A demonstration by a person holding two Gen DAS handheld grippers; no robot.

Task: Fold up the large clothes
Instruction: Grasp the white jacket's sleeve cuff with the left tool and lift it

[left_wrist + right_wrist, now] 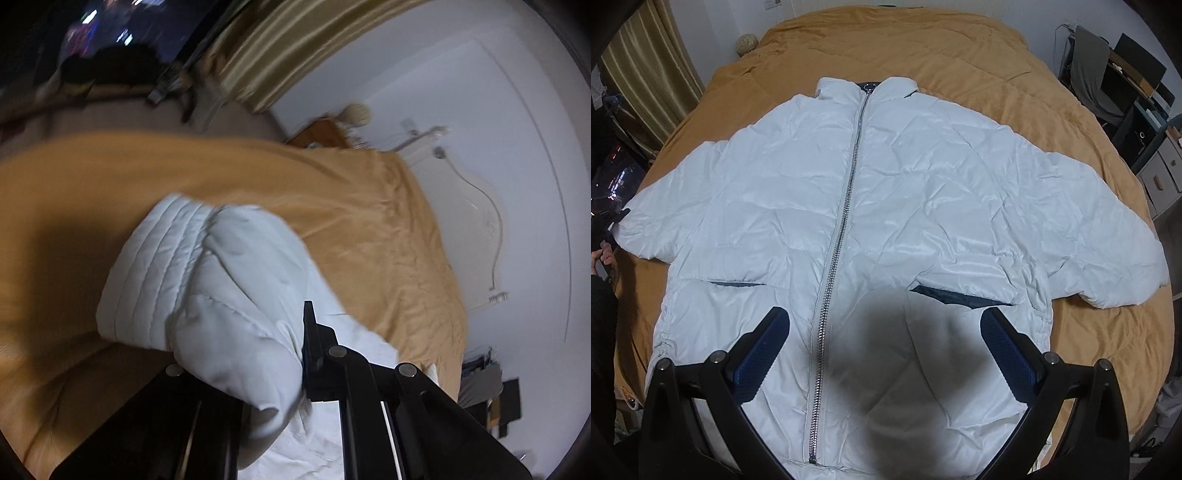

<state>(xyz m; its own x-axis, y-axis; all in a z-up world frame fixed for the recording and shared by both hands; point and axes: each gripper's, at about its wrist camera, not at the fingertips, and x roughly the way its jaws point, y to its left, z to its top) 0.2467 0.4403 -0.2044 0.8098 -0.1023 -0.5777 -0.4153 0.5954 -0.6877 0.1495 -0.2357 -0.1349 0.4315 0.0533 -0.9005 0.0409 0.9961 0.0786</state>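
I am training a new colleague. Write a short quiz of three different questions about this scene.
1. True or false: the jacket lies with its zipper closed.
2. Which gripper is shut on the jacket's sleeve? A) left gripper B) right gripper
3. Fill in: the jacket lies on a bed cover of ____ colour.

Key: 1 true; 2 A; 3 mustard yellow.

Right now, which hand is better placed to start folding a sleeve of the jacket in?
Left. Its tongs are already shut on the sleeve cuff of the white jacket. The right tongs hang open above the hem near the zipper, holding nothing.
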